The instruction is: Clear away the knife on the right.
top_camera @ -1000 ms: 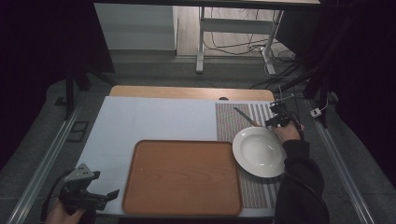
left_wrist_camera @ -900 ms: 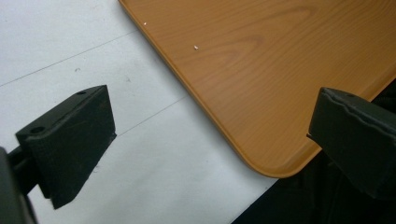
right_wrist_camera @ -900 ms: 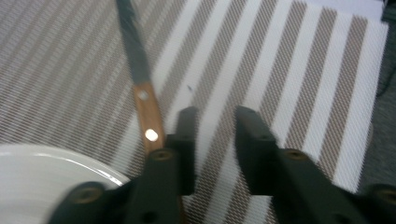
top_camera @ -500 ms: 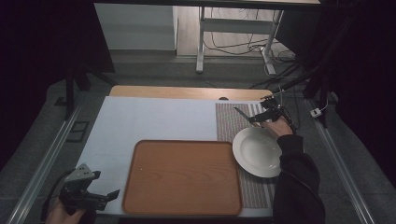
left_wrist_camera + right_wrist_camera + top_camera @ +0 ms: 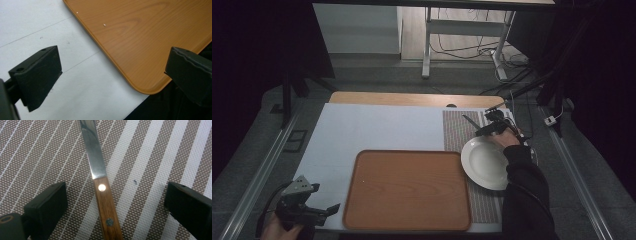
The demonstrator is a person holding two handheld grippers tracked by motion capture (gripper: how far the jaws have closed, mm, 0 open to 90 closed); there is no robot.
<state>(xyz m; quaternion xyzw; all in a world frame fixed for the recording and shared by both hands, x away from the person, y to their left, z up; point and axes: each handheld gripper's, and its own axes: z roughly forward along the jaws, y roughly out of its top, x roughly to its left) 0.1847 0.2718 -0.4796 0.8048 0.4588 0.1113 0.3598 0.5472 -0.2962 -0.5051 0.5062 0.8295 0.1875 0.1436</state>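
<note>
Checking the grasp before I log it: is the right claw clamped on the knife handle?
No: in the right gripper view the knife lies on the striped mat between the right claw's wide-open jaws, untouched.

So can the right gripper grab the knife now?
Probably yes. The right gripper has just been opening, and the knife lies flat on the striped mat between its jaws, pads not touching it.

My table [image 5: 387,98] has a wood top, mostly covered by a white sheet [image 5: 377,130]. On the sheet I've got a wooden tray [image 5: 409,187] near the front edge and a striped woven placemat [image 5: 455,132] just right of it. A white plate [image 5: 484,162] and a wood-handled knife [image 5: 100,182] lie on the placemat.
</note>
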